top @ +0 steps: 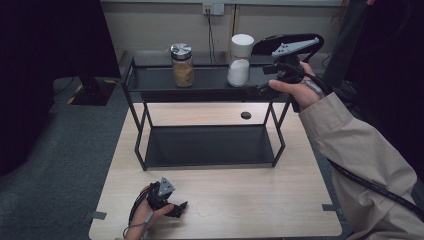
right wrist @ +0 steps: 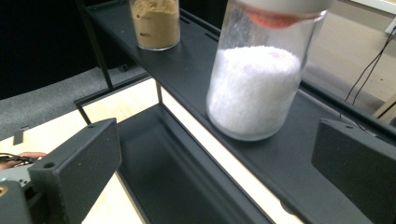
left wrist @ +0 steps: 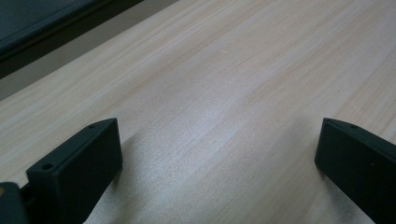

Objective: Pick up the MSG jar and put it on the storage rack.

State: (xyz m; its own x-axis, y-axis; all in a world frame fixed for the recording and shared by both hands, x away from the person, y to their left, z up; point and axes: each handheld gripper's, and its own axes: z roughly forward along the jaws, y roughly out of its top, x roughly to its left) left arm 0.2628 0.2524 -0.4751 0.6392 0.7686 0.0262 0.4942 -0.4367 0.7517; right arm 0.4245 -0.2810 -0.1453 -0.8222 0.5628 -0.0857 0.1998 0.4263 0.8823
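1. Left gripper rests low over the table, jaws wide apart, holding nothing;
2. Right gripper hovers spread and empty just before the white-granule jar on the rack's top shelf;
3. Jar looks like smooth, breakable glass, moderately heavy; take its mid-body squarely.

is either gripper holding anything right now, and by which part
Nothing is held. The right gripper is open, short of the white-filled jar; the left gripper is open over the bare table.
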